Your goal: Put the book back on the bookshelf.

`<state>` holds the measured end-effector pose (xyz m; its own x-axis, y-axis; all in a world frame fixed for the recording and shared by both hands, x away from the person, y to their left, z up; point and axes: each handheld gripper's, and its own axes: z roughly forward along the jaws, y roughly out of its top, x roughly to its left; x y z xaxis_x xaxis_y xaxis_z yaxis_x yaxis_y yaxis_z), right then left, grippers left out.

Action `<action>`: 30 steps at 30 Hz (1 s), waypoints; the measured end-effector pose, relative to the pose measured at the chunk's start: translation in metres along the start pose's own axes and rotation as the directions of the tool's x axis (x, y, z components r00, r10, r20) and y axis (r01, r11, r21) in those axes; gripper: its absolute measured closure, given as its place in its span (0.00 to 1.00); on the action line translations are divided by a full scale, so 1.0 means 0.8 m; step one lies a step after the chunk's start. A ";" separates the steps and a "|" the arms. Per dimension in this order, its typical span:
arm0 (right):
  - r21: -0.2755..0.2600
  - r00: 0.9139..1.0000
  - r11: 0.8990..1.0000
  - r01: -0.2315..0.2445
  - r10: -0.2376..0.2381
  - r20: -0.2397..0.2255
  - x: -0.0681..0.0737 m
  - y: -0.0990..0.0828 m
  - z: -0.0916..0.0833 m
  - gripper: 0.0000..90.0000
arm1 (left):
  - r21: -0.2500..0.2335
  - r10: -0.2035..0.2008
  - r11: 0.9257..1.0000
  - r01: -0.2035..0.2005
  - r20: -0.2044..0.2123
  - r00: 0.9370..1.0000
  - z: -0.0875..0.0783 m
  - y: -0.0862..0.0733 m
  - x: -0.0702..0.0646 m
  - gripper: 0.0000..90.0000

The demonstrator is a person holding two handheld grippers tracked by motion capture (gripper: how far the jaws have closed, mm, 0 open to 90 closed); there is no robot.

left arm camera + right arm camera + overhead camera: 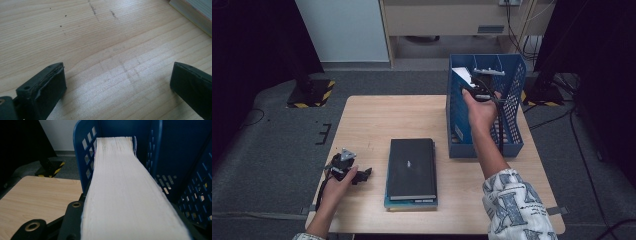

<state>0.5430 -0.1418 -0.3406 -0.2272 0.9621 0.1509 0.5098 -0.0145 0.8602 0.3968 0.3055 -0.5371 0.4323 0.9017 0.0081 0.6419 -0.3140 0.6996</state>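
Note:
A thick book [125,185] shows its white page edge, running away from me into a blue file rack [85,150]. My right gripper [477,85] is shut on the book, with a black finger [72,220] pressed against its left cover. From above, the book [461,75] stands upright in the left slot of the rack [513,100]. My left gripper [363,174] rests on the table near its front left, just left of a stack of books [412,170]. Its jaws stand wide apart over bare wood, so the left gripper [117,92] is open and holds nothing.
The stack has a black book on top and a teal one beneath; its corner [195,12] lies close to my left gripper. The wooden table [372,120] has bare surface behind the stack. The rack's other slots [499,75] look unfilled. Cables lie on the floor at right.

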 end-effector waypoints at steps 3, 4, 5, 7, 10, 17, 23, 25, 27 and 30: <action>0.021 1.000 1.000 0.002 -0.002 0.002 -0.001 0.001 -0.002 0.66 | 0.002 0.003 1.000 -0.003 0.002 1.000 0.000 0.000 0.000 0.00; 0.028 1.000 1.000 0.001 -0.001 -0.002 -0.002 0.001 -0.004 0.66 | 0.001 0.002 1.000 -0.002 0.002 1.000 0.000 0.000 0.000 0.00; 0.036 1.000 0.999 0.004 -0.003 -0.004 -0.003 0.001 -0.005 0.66 | 0.002 0.002 1.000 -0.002 0.002 1.000 0.000 0.000 -0.001 0.00; 0.047 1.000 0.999 0.016 -0.016 -0.008 -0.003 0.000 -0.007 0.66 | 0.002 0.003 1.000 -0.003 0.003 1.000 0.000 0.000 -0.001 0.00; 0.056 1.000 0.998 0.021 -0.021 -0.009 -0.001 -0.002 -0.010 0.66 | 0.002 0.004 1.000 -0.004 0.005 1.000 0.000 0.000 -0.001 0.00; 0.087 1.000 0.996 0.021 -0.020 -0.013 0.000 -0.007 -0.020 0.66 | 0.001 0.007 1.000 -0.007 0.009 1.000 0.000 0.000 -0.002 0.00; 0.109 0.999 0.994 0.029 -0.026 -0.028 -0.003 -0.020 -0.033 0.66 | 0.002 0.012 1.000 -0.012 0.017 1.000 0.000 0.000 -0.003 0.00; 0.111 0.999 0.993 0.039 -0.035 -0.031 -0.004 -0.023 -0.036 0.66 | 0.001 0.012 1.000 -0.012 0.018 1.000 0.000 0.001 -0.003 0.00; 0.112 0.999 0.993 0.042 -0.038 -0.033 -0.006 -0.025 -0.038 0.66 | 0.001 0.012 1.000 -0.012 0.017 1.000 0.000 0.001 -0.003 0.00; 0.111 0.998 0.992 0.055 -0.052 -0.037 -0.005 -0.029 -0.041 0.65 | 0.000 0.013 1.000 -0.013 0.018 1.000 0.000 0.000 -0.003 0.00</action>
<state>0.5049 -0.1541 -0.3449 -0.2837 0.9508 0.1243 0.5857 0.0692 0.8076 0.3960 0.3030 -0.5371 0.4519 0.8921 0.0040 0.6364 -0.3255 0.6993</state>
